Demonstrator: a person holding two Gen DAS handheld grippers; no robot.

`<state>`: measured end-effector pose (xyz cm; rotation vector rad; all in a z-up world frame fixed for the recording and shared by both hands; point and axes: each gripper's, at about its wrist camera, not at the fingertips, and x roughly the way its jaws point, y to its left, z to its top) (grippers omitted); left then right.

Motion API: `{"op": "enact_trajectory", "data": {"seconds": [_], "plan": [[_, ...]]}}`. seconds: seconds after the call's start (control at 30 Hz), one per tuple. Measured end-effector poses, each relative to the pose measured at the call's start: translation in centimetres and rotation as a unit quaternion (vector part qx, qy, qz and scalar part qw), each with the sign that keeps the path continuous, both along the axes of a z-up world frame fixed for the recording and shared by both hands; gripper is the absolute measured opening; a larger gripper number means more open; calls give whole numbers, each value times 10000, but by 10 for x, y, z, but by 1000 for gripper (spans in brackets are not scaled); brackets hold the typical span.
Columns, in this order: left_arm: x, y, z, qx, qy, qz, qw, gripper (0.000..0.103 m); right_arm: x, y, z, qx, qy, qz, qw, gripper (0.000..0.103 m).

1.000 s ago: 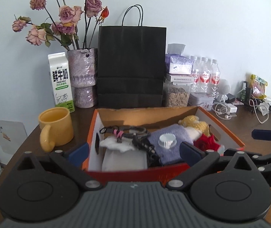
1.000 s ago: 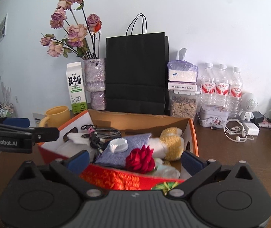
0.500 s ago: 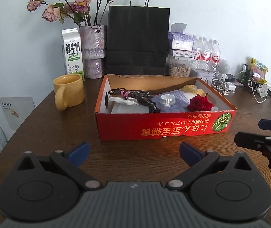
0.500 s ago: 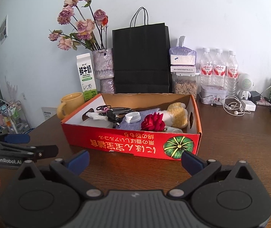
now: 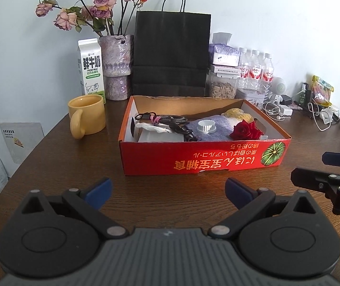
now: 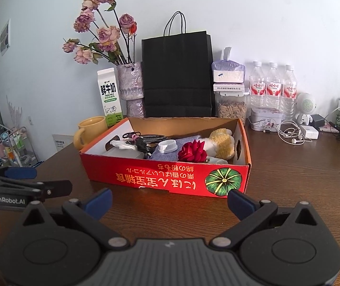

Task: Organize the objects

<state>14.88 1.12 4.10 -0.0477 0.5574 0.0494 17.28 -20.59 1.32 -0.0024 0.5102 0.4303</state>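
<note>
Both grippers spread wide, empty, hovering short of the red box (image 5: 204, 159).
Best reaching over the front wall, pinching the red rose (image 6: 192, 152) lightly.

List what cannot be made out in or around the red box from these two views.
- Items under the blue cloth: both views, covered by it.
- Box floor beside the near wall: both views, wall blocks it.
- Black paper bag contents: both views, opaque sides.
- Plush toy face: both views, red rose overlaps it.
</note>
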Motion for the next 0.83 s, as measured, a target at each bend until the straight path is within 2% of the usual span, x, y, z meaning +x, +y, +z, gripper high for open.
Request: {"op": "enact_trajectory", "data": {"seconds": [0.83], "plan": [[-7, -3, 2, 32, -75, -6, 10000, 103, -4, 2, -1, -10, 47, 16, 10000, 103]]}}
